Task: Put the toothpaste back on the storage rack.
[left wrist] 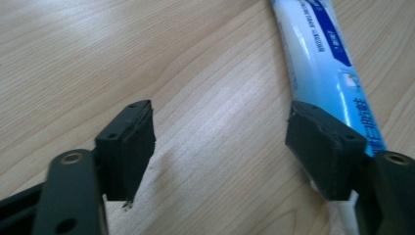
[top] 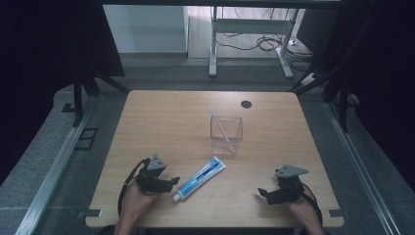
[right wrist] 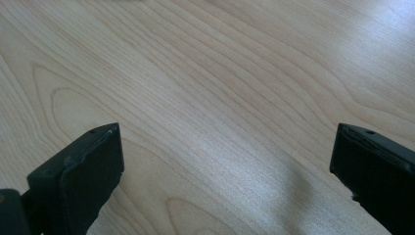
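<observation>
left gripper (top: 172,181) jaws spread, empty, lower left | toothpaste tube (top: 199,178) just right of it, lower centre, long axis diagonal, cap toward gripper | right gripper (top: 263,192) spread, farther

The left claw (left wrist: 220,147) stands with its two black jaws wide apart over the pale wooden worktop (left wrist: 147,58), bare wood between them. A white and blue toothpaste tube (left wrist: 323,63) runs from the top right of the frame down behind the right-hand jaw, which overlaps its lower end
</observation>
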